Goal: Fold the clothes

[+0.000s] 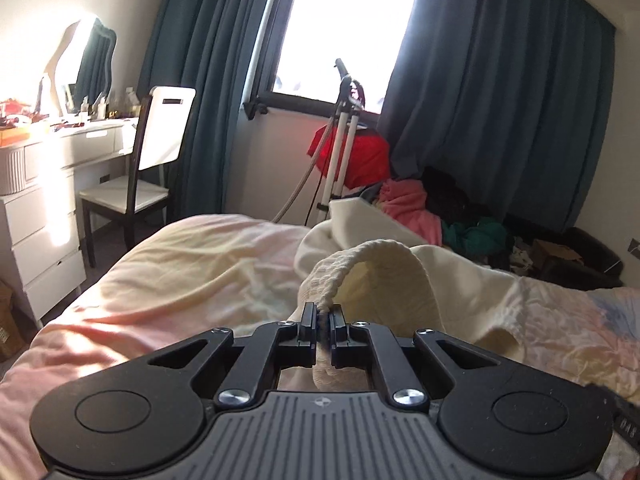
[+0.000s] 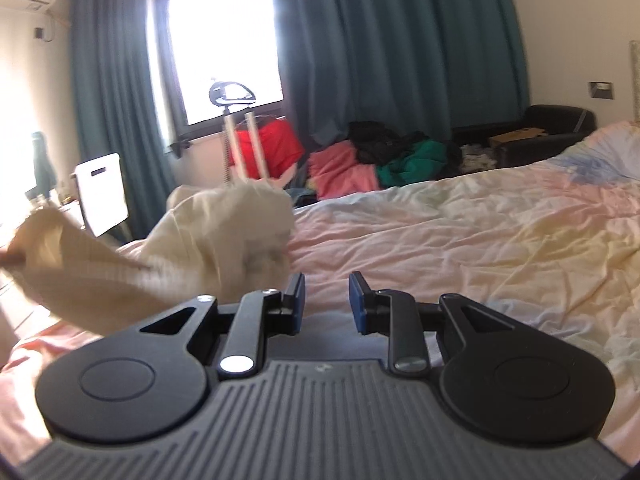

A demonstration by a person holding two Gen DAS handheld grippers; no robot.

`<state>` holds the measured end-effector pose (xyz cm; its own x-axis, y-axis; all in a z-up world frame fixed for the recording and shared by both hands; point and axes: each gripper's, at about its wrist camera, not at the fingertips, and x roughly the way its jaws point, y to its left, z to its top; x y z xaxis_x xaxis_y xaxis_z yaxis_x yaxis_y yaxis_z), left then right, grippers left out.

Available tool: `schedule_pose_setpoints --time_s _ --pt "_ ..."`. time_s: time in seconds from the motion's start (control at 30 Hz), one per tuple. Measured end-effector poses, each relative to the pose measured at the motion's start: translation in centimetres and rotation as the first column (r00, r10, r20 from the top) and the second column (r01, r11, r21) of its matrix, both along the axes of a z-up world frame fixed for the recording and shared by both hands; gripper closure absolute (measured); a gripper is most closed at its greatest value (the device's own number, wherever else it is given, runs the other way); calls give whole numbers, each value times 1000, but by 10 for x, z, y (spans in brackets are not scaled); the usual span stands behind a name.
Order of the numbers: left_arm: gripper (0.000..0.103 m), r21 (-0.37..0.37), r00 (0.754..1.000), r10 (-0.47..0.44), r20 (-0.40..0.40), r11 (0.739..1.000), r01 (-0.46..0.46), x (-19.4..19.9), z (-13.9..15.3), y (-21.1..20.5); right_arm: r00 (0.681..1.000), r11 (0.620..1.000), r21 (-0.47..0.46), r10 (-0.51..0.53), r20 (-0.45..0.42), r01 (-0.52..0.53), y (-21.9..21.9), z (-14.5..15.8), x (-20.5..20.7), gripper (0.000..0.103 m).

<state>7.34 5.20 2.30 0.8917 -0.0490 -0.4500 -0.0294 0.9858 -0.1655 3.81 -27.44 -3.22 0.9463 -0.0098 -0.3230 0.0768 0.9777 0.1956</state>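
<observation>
- You are in a bedroom with a big bed (image 2: pixel 460 248), blue curtains (image 1: pixel 500 100) and a bright window (image 1: pixel 344 28) far across the room.
- A white chair (image 1: pixel 160 148) and a white desk (image 1: pixel 52 168) stand on the far left.
- A pile of other clothes (image 2: pixel 384 156), pink, green and black, lies past the far side of the bed.
- Your cream sweater (image 1: pixel 376 276) is on the bed, in the middle, all bunched up.
- Your left gripper (image 1: pixel 323 322) is pinched tight on the ribbed edge of the sweater and holds that edge up off the bed.
- In the right wrist view the sweater stretches off to the left in a blurry strip, and the rest sits in a lump.
- Your right gripper (image 2: pixel 324 300) is partly spread with nothing between its fingers. It hangs over the blanket, just right of the sweater.
- I think the folding has only just begun. The sweater is not flat yet, and I see no neat fold in it.
- What is left, I guess: spread it flat, fold the sleeves in, then fold it in half.
- The pile of clothes looks like it is waiting too.
</observation>
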Motion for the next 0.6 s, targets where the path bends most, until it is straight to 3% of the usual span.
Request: schedule_pose_setpoints --time_s 0.2,0.3,0.37,0.43,0.6 --pt "97 24 988 9 -151 1000 -6 -14 -54 33 987 990 -46 126 -102 -131 40 -13 11 75" --pt "95 50 982 0 -190 999 10 -19 -64 31 975 982 -96 148 -167 -166 62 -25 19 74" --pt "94 39 977 -12 -211 999 20 -19 -64 30 967 974 -130 155 -204 -183 76 -32 23 66" --pt "84 56 979 -27 -202 998 39 -24 -61 26 962 970 -141 166 -217 -199 84 -38 27 54" --pt "60 223 988 -57 -147 971 89 -24 -54 6 946 956 -184 170 -278 -226 98 -58 48 53"
